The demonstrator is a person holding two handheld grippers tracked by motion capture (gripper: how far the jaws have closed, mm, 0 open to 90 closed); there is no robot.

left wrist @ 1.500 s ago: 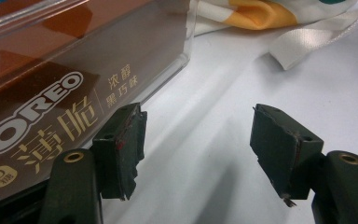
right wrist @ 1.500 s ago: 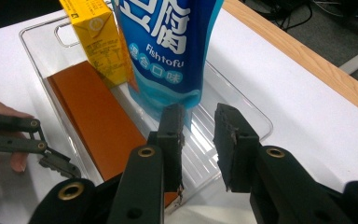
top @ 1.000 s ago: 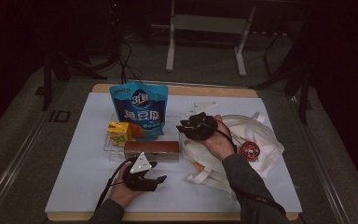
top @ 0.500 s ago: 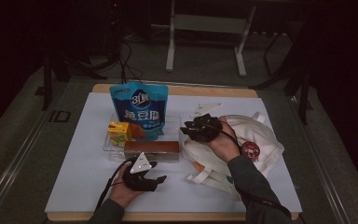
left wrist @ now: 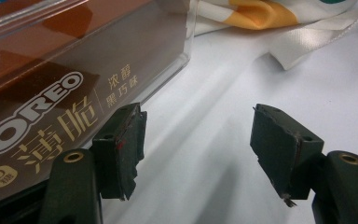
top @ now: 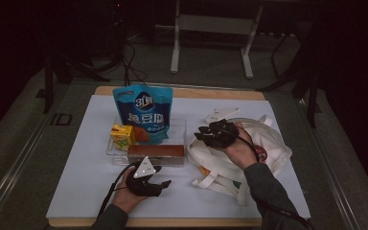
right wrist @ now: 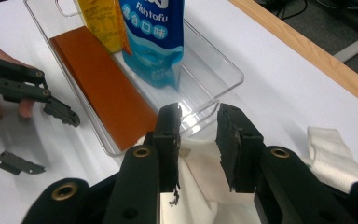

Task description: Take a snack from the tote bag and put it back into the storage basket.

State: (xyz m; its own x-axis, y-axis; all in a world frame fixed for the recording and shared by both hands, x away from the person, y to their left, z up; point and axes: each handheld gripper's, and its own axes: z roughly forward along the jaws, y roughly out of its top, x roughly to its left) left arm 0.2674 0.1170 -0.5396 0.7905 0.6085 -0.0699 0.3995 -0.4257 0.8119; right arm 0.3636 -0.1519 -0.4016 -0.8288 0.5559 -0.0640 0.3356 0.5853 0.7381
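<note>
Over the white tote bag, right of the clear tray, the right gripper holds its jaws slightly apart, gripping nothing; closing now could miss the cloth. Near the Oreo box, the left gripper gapes open and could nudge it.

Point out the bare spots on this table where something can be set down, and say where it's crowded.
Bare white table lies left of the clear tray, and again along the far edge behind the blue pouch. The near edge between the left gripper and the white tote bag is also free. It is crowded mid-table, where the tray, the bag and the right gripper meet.
</note>
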